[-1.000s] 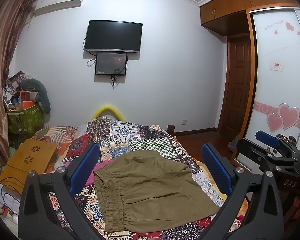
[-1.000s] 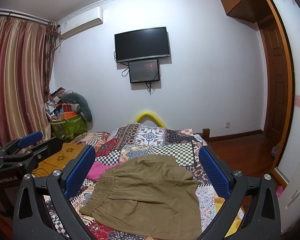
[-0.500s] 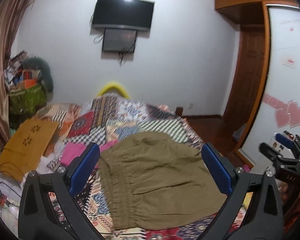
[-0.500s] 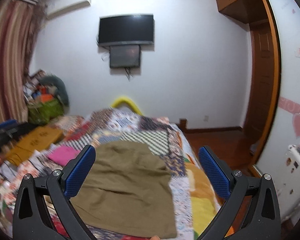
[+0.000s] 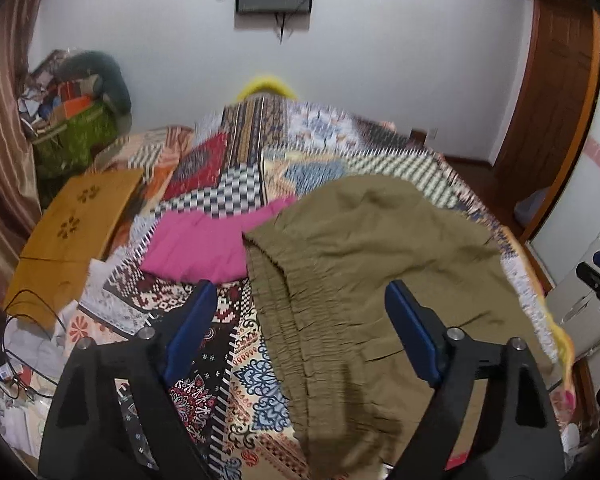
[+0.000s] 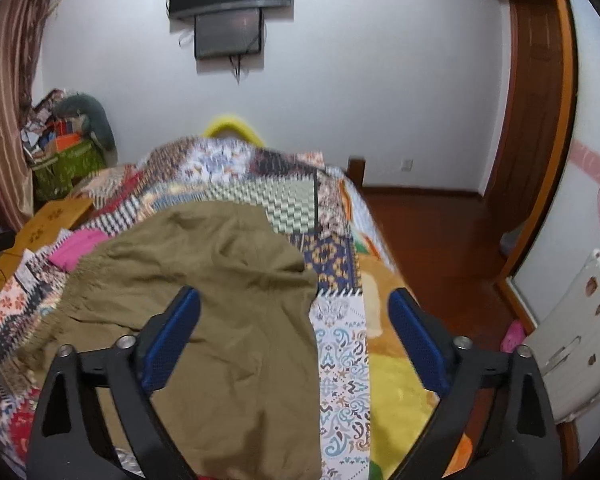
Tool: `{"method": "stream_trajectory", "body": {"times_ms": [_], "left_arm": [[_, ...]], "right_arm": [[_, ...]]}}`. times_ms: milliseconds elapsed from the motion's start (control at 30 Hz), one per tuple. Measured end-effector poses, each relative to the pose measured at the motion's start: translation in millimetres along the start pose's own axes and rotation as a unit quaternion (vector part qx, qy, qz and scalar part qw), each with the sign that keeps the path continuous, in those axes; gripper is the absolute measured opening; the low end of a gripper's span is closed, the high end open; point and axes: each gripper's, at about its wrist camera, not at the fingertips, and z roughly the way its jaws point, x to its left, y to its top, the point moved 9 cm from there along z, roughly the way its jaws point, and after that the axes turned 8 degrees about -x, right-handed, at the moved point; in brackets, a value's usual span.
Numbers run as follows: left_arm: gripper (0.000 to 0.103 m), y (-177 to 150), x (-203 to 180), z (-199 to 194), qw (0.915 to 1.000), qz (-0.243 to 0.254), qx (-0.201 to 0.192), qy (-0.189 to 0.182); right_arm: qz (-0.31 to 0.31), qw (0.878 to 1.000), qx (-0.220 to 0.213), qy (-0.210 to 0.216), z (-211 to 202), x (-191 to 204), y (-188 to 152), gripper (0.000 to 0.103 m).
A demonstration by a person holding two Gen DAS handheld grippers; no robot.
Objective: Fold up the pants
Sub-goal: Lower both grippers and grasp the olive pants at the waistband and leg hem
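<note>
Both grippers, left gripper point(image 5: 300, 316) and right gripper point(image 6: 296, 316), hover jaws wide over olive pants point(image 5: 364, 264); pink cloth point(image 5: 204, 240) touches waistband at ten o'clock on patchwork quilt point(image 6: 340, 360).

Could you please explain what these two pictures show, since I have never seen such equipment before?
No robot here: a person holds one pair of black tongs with blue pads in each hand, and a camera on each looks forward along its fingers. One picture comes from the left tongs, the other from the right tongs. Both are open and hold nothing. They hover above olive-green elastic-waist pants lying spread on a colourful patchwork bedspread. A pink cloth lies beside the waistband, its edge seemingly tucked under the pants. Folding has not yet begun.
</note>
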Motion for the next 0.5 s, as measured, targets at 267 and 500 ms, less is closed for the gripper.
{"method": "stream_trajectory", "body": {"times_ms": [267, 500], "left_arm": [[0.079, -41, -8, 62, 0.9959, 0.031, 0.084, -0.012], [0.069, -64, -14, 101, 0.9889, 0.016, 0.141, -0.045]], "right_arm": [[0.006, 0.998, 0.063, 0.008, 51, -14, -30, 0.077], [0.006, 0.995, 0.101, 0.025, 86, -19, -48, 0.077]]}}
